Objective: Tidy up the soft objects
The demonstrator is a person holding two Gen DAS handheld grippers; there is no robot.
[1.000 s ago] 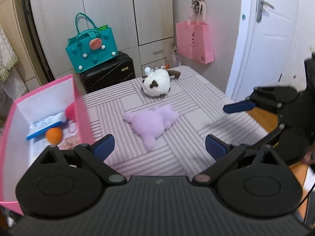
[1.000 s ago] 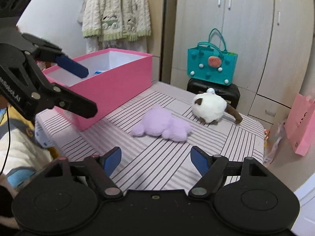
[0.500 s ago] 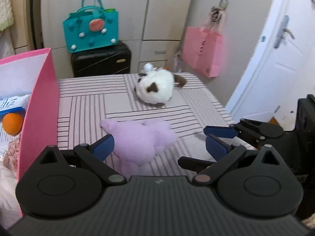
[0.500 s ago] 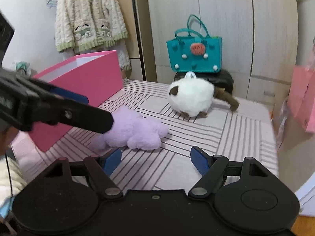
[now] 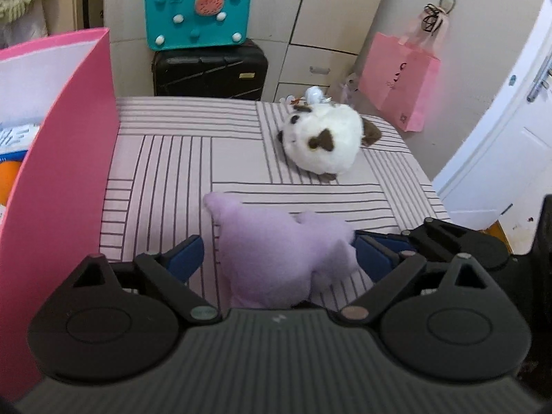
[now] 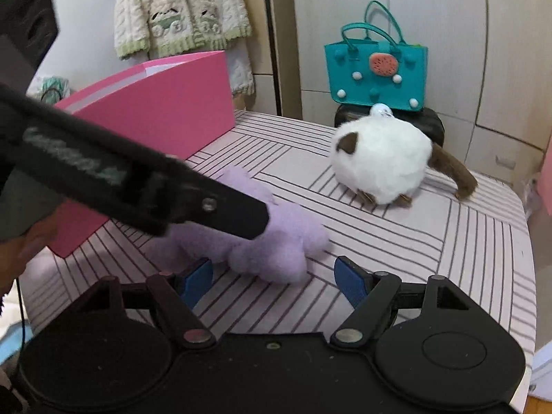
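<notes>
A purple plush toy (image 5: 276,252) lies on the striped table (image 5: 165,158). My left gripper (image 5: 277,258) straddles it and its jaws are closing; the right pad touches the plush and a gap remains at the left pad. In the right wrist view the left gripper's black finger (image 6: 207,207) crosses over the purple plush (image 6: 272,241). My right gripper (image 6: 274,281) stands open just short of the plush's near end, holding nothing. A white and brown plush cat (image 5: 324,141) sits farther back. A pink box (image 5: 65,179) stands at the left.
The pink box holds an orange ball (image 5: 8,179) and a blue-edged packet (image 5: 13,141). Beyond the table a teal bag (image 5: 198,13) sits on a black suitcase (image 5: 210,72). A pink paper bag (image 5: 400,79) hangs right, and a knit cardigan (image 6: 179,10) hangs behind the box.
Both grippers came down and forward onto the purple plush. The left one now has it between its jaws, which have narrowed. The right one stayed open.
</notes>
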